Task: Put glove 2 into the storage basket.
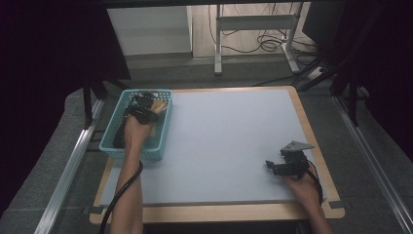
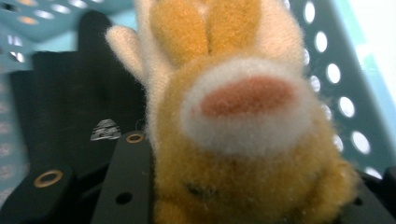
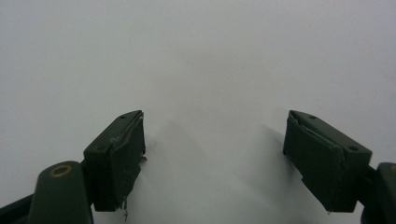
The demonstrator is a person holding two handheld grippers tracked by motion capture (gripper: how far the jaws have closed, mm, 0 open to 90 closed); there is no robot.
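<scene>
1. Tabletop (image 1: 229,141): pale sheet on a wood-edged board.
2. Teal perforated basket (image 1: 111,145): at the left edge of the tabletop; dark items lie inside.
3. Left tongs (image 1: 145,105): lowered into the basket, beside an orange-and-cream soft item (image 1: 159,106) near its far end; jaw state cannot be told.
4. Right tongs (image 1: 273,165): on the tabletop near its right front, well apart from the basket, grey plate on top.

Grey carpet floor (image 1: 44,161), dark curtains (image 1: 48,48), tangled floor cables (image 1: 265,44).
</scene>
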